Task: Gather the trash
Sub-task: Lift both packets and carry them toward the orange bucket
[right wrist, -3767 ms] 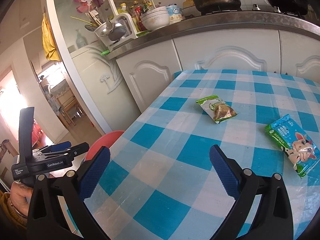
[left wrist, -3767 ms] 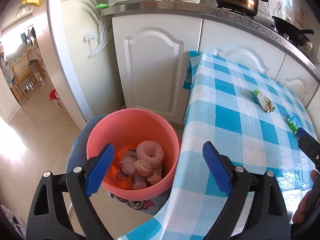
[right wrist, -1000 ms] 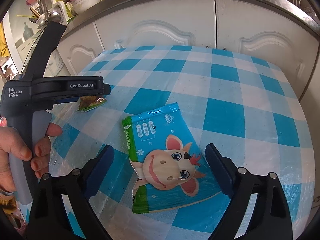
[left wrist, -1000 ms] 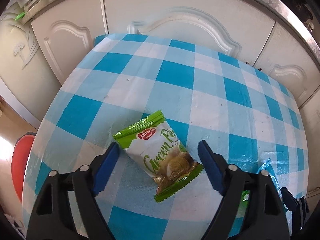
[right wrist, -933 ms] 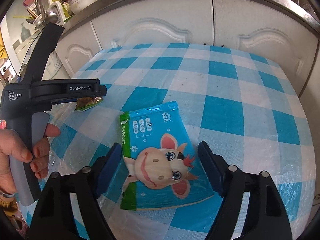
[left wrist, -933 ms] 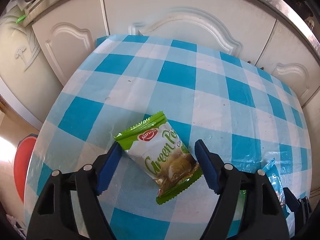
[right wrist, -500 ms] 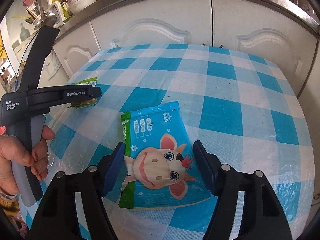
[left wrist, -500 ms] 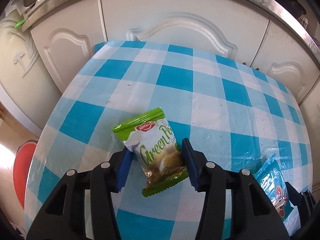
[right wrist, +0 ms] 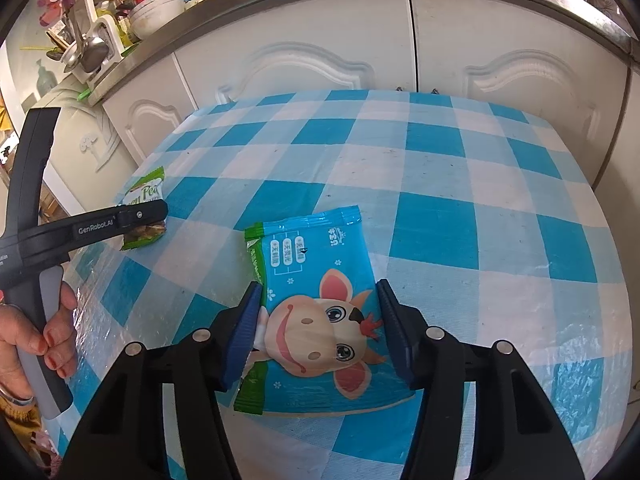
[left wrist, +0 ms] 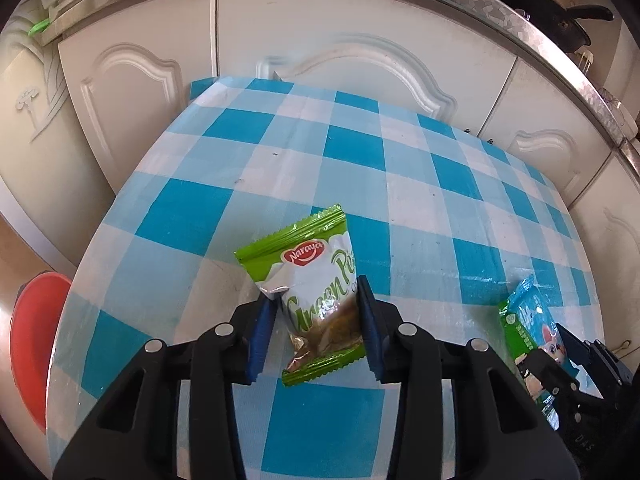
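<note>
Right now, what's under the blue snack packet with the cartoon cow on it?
The blue snack packet lies flat on the checked tablecloth, between the right gripper jaws. Only cloth shows around its edges; anything directly beneath it is covered.

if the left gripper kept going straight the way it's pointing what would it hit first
The left gripper already has the green pea snack packet between its pads. Beyond the packet, the first thing would probably be the blue checked tablecloth, then the white cabinet door; depth is unclear.
</note>
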`<state>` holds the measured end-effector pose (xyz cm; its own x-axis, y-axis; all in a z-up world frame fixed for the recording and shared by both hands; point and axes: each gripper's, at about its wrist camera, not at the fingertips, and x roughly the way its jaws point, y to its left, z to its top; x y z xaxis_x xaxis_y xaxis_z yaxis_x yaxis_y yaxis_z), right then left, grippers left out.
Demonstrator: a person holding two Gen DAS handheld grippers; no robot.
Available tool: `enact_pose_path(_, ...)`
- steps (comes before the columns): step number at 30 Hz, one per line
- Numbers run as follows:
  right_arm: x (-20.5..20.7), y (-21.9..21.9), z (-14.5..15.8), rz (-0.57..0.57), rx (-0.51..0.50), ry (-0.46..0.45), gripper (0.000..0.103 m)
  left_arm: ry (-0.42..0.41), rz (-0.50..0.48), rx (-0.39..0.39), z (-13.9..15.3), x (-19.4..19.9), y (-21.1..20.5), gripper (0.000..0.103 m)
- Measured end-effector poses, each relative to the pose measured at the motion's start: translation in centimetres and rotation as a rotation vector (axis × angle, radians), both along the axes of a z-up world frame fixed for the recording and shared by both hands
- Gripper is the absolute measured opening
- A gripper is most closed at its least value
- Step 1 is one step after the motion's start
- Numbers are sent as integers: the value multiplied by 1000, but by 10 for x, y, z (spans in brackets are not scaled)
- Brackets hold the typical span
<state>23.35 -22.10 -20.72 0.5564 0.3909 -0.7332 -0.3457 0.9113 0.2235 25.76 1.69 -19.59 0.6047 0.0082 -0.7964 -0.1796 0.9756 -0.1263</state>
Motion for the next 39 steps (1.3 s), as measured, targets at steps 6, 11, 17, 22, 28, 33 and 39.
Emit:
enact_pose_path(6, 0, -6, 0, -8, 42, 7, 55, -11, -27, 13, 0, -21, 8, 41)
enact_pose_path(11, 1, -17, -1, -42, 95, 18, 54, -17, -50, 5, 1, -36, 13, 41)
enact_pose_path(17, 2, -35, -1, -92, 181, 25, 53, -38, -64, -3, 5, -56, 19, 41)
enact_pose_path(22, -3, -39, 3, -112, 211, -1, 53, -47, -73, -4, 4, -70, 25, 41)
enact_pose_path(28, -8, -43, 1, -139, 260, 17, 53, -51, -70, -19, 4, -81, 37, 41)
enact_pose_path(33, -12, -41, 0, -156, 278, 29, 53, -68, -63, -14, 8, -90, 49, 41)
enact_pose_path(39, -18, -40, -1, -175, 304, 51, 53, -94, -46, 1, 12, -103, 62, 41)
